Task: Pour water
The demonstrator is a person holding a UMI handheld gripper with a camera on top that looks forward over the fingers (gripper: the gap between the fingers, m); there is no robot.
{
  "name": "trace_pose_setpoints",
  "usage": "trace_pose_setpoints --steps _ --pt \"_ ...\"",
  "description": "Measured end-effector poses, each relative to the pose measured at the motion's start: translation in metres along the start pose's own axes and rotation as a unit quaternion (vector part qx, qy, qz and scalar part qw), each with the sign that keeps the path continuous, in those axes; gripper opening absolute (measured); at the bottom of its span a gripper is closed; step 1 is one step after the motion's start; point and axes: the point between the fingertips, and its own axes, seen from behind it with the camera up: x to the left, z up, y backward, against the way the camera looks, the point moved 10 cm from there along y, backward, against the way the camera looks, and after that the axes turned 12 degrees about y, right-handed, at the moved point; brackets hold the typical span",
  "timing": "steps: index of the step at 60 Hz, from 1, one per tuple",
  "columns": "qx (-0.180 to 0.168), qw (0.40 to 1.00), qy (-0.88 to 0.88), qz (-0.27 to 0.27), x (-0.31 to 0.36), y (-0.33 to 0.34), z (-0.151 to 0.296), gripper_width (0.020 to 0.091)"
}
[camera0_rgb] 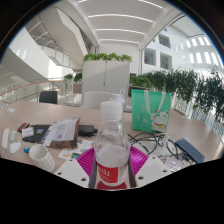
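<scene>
Bright atrium space with ceiling light strips, white balconies and rows of green plants is seen behind a cluttered table (195,128) in the gripper view. On the table, a clear plastic water bottle (112,150) with a red label and a pale cap is held upright between the two fingers, whose magenta pads (86,160) are pressed against its sides, so the gripper (112,165) appears clamped on the bottle's lower body. A green container (150,108) is seen beyond the bottle, black cables (160,145) lie beside it, a small white cup (42,156) lies just ahead of the left finger, and boxes and papers (60,132) are scattered further back. It cannot be told whether the cap has been loosened. For the grasp to be carried out well, firm and even pressure would be needed, since thin clear plastic is likely to flex, and the bottle would best be kept vertical until a receiving vessel is reached, with the tilt applied slowly.
</scene>
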Motion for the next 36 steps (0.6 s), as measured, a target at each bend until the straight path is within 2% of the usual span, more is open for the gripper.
trace_pose_setpoints --steps 5,11,16,17,18,19,20,28,36 --pt "-0.003 0.999 0.003 0.034 0.007 -0.010 -0.037 0.0463" --pt "-0.007 0.998 -0.005 0.068 0.011 -0.018 -0.060 0.0471" --pt "0.018 0.996 0.007 0.086 0.011 -0.020 -0.068 0.0479" --pt "-0.014 0.997 -0.002 0.080 0.013 -0.022 -0.075 0.0478" --pt "-0.019 0.996 -0.005 0.082 0.011 -0.024 -0.082 0.0477" --pt "-0.006 0.996 0.004 0.088 0.010 -0.020 -0.074 0.0479" --pt "-0.015 0.996 -0.001 0.088 0.012 -0.021 -0.078 0.0478" --pt "-0.023 0.994 -0.008 0.104 0.009 -0.019 -0.081 0.0478" --pt "-0.023 0.994 -0.018 0.105 0.007 -0.017 -0.082 0.0525"
